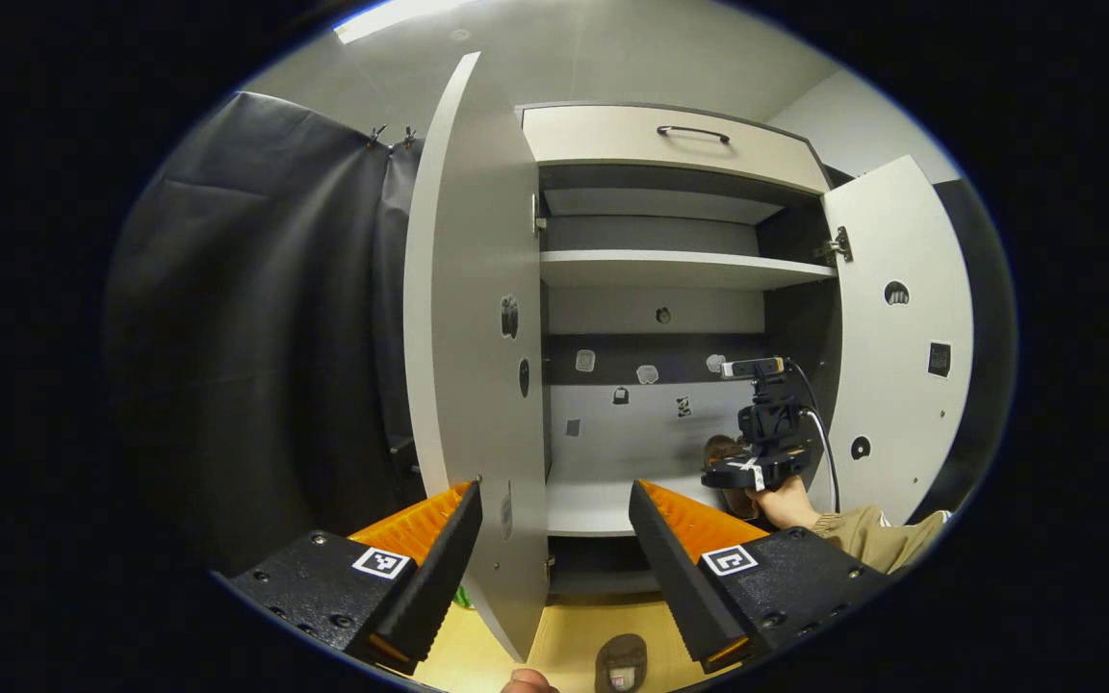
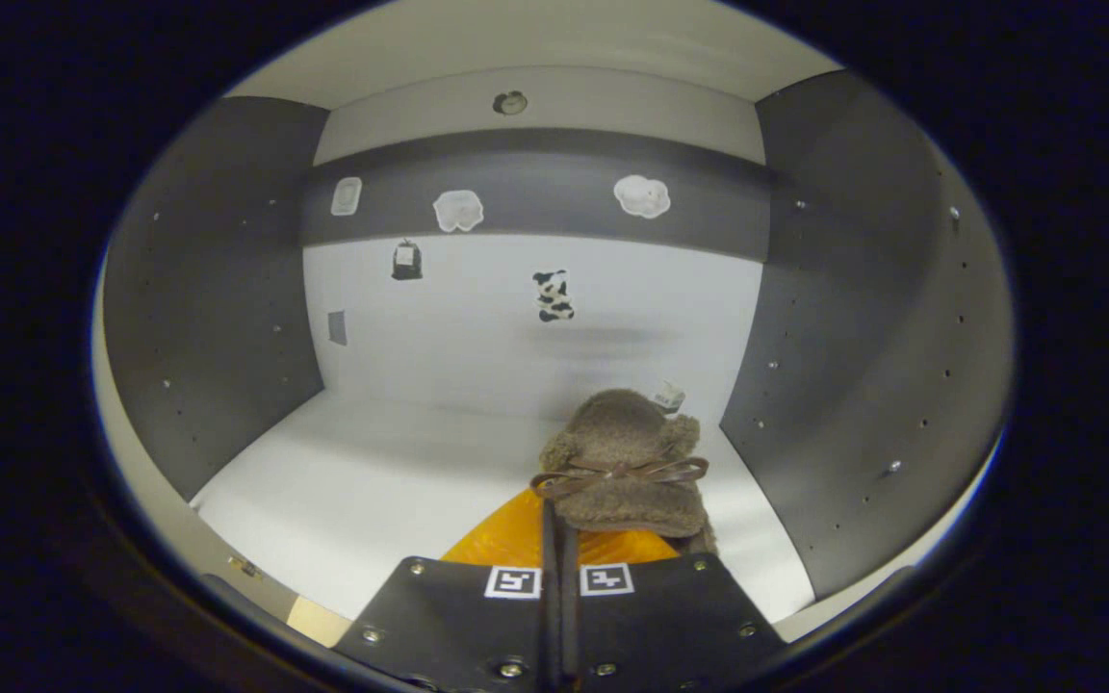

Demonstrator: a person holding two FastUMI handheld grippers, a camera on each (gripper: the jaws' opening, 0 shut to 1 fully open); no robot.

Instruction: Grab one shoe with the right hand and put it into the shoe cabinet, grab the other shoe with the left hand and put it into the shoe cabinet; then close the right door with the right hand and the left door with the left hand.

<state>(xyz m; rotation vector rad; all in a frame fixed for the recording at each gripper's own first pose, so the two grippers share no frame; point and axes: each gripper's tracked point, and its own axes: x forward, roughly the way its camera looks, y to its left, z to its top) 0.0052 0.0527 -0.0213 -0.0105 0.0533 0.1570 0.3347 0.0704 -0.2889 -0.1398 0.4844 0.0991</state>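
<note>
Two shoes were in play, and only one had made it inside so far. Starting at the left of the left gripper view: the left door (image 1: 473, 337) of the shoe cabinet (image 1: 675, 135) stood wide open, edge-on to the camera, and the left gripper (image 1: 554, 539) hung in front of it with its fingers spread apart, holding nothing. Below them, on the wooden floor (image 1: 574, 645), sat the second slipper (image 1: 622, 662), not picked up yet. Further right, the right gripper (image 1: 752, 470) was reaching onto the lower shelf (image 1: 593, 505), with the right door (image 1: 896, 337) swung open past it.

In the right gripper view, the right gripper's (image 2: 554, 525) fingers were pinched together on the near edge of the fuzzy brown slipper (image 2: 624, 462), the one with a thin bow across it. It sat toward the right side of the shelf (image 2: 372, 491), near the side wall; I couldn't tell if the sole was fully down.

What could've gone wrong, I reckon: letting go while it's not resting flat, so it tips or slides toward the front edge. Also pulling back with the fleece snagged in the fingers would drag it right out again.
</note>
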